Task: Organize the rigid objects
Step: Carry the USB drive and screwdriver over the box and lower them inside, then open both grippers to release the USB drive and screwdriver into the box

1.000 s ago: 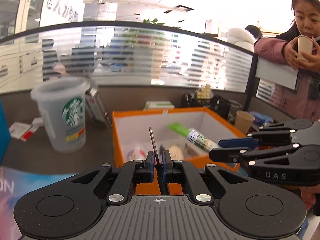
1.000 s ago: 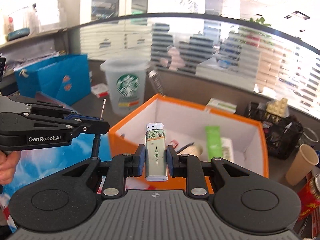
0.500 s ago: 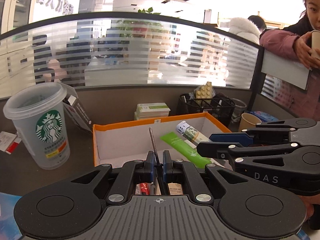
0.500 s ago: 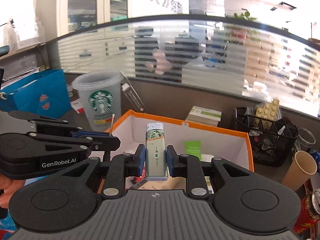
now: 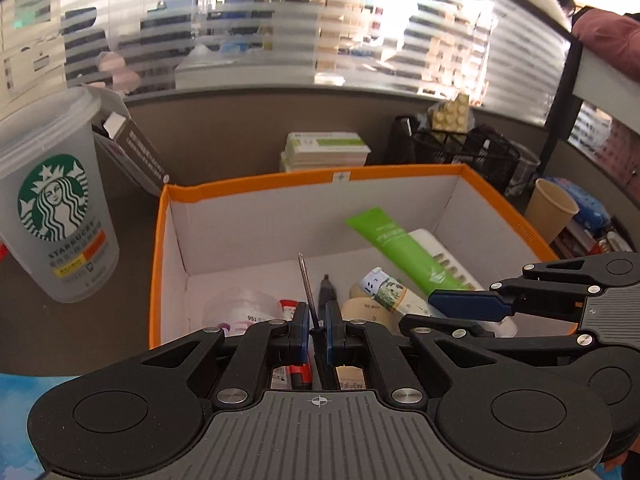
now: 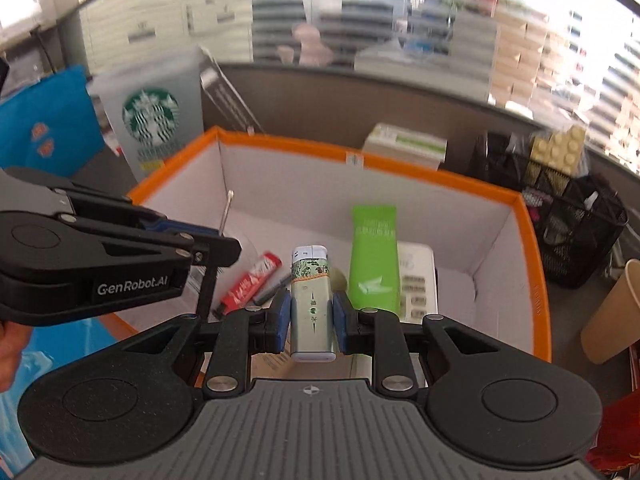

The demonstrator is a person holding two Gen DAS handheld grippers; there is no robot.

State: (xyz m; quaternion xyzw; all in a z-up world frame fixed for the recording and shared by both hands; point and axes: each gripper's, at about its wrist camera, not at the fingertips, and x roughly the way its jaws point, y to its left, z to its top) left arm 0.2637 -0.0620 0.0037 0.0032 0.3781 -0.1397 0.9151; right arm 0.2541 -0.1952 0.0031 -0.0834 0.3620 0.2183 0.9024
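Lighter [image 6: 311,304] sat upright between the blue pads of the right gripper [image 6: 309,318], clamped at its sides and held above the near edge of the orange box [image 6: 536,280]. The left gripper [image 5: 317,330] was closed almost fully on a thin screwdriver [image 5: 308,284], whose metal shaft pointed up and away over the box's near side; in the right wrist view the same tool [image 6: 226,210] rose from the left gripper [image 6: 208,246], which came in from the left. In the left wrist view the right gripper [image 5: 468,312] reached in from the right with the lighter [image 5: 390,290] over the box [image 5: 256,182].

Inside the box lay a red tube [image 6: 250,280], a dark pen [image 6: 272,290], a clear plastic lid [image 5: 240,306], a green tube [image 6: 374,256] leaning toward the far wall, and a white keypad device [image 6: 418,284] just beside it on the right.

Beyond the box on the desk [image 5: 132,216], a Starbucks cup [image 5: 54,204] stood to the left, a stack of green-and-white boxes [image 5: 326,152] behind the far wall, a black mesh basket [image 6: 576,232] to the right, and a paper cup [image 6: 612,316] near it.
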